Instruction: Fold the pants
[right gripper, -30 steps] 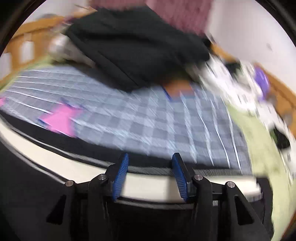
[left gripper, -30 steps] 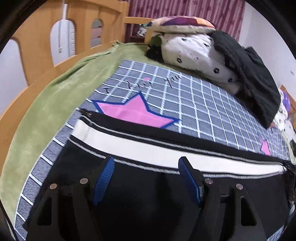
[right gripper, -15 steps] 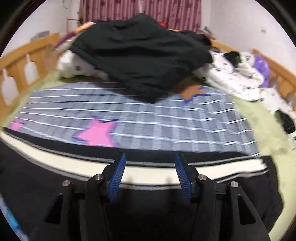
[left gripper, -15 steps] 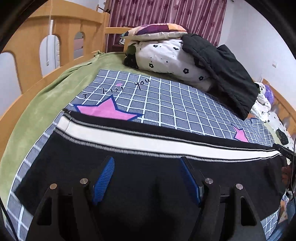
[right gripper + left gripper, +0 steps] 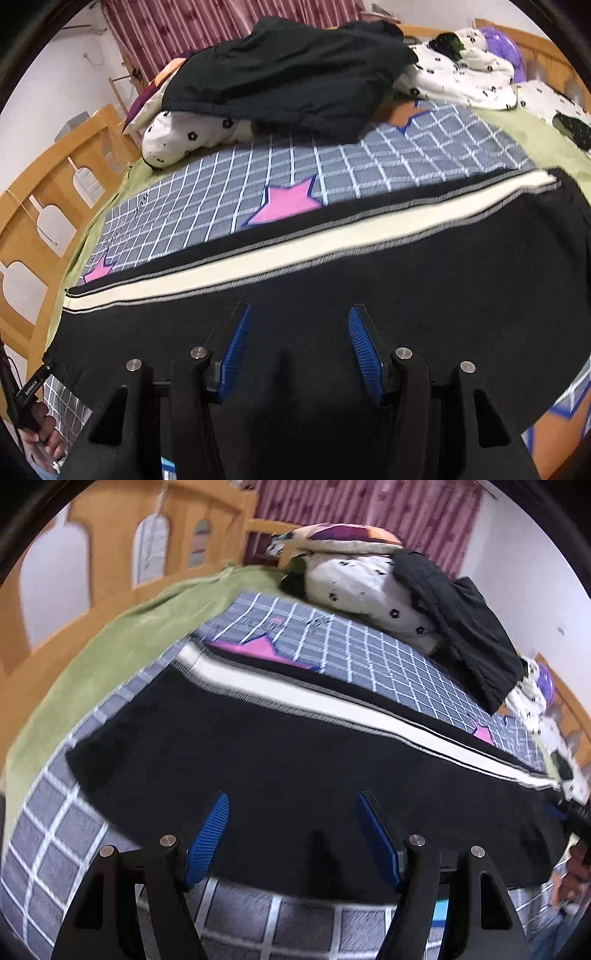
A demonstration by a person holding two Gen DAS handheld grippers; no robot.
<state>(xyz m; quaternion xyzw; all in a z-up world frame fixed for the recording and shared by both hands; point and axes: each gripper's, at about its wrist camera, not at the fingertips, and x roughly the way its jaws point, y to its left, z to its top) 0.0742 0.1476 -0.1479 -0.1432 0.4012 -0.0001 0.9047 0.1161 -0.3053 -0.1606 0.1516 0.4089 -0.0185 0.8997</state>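
Both grippers pulled back over pants (image 5: 295, 760) | jaws apart, empty | near hem hidden

Support surface: wooden-framed bed (image 5: 26, 236).
A green blanket (image 5: 92, 672) covers it; a grey checked sheet (image 5: 229, 192) with pink stars lies on top, bearing black pants (image 5: 424, 280), floral bedding (image 5: 369, 590) and dark clothing (image 5: 295, 74).

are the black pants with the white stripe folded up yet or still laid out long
Laid out long. The black pants with the white side stripe stretch flat in one strip across the grey checked blanket, no crosswise fold showing.
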